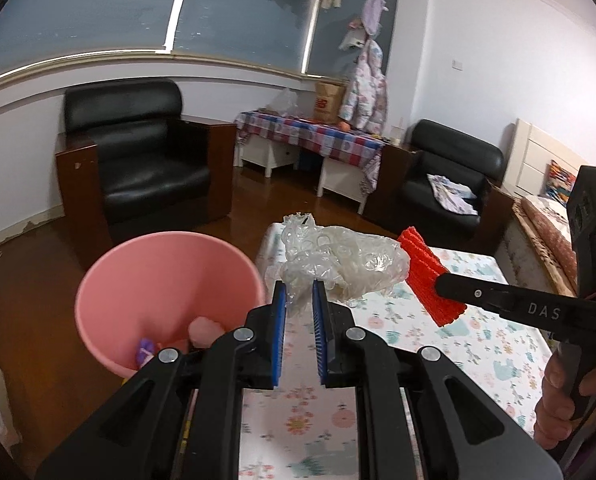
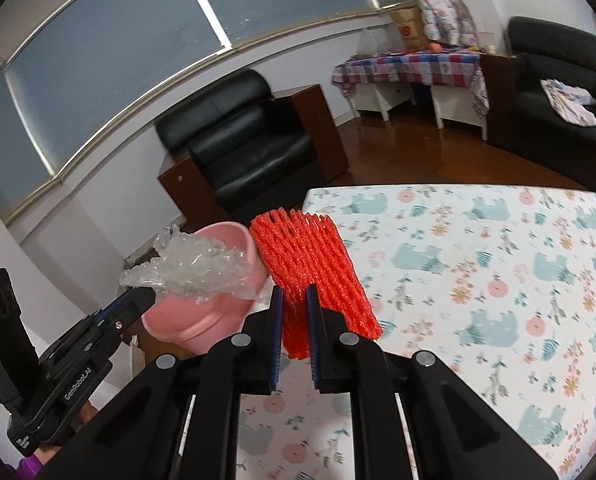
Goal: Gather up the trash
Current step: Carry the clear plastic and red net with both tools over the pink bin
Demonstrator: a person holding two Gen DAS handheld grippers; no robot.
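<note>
Jaws on both grippers are nearly closed, each pinching a piece of trash. Left gripper (image 1: pixel 299 294) has its blue pads squeezed on a crumpled wad of clear plastic wrap (image 1: pixel 339 258), which sticks up and forward from the tips, held over the tabletop (image 1: pixel 477 344) edge right next to the pink bin (image 1: pixel 158 276). Right gripper (image 2: pixel 294 300) is clamped on a red foam net (image 2: pixel 309 264), the kind fruit comes in, standing upright between the pads above the patterned tablecloth.

From the left camera you can see into the bin: a pale pink lump and something purple at the bottom, but the gripper body covers the rest, so hard to say what they are. From the right camera the bin is half hidden behind the wrap and only its rim and outer side show. A hand (image 1: pixel 565 396) holding the right gripper peeks in at the left view's edge, mostly cut off. Black armchair (image 2: pixel 242 148) sits behind the bin.
</note>
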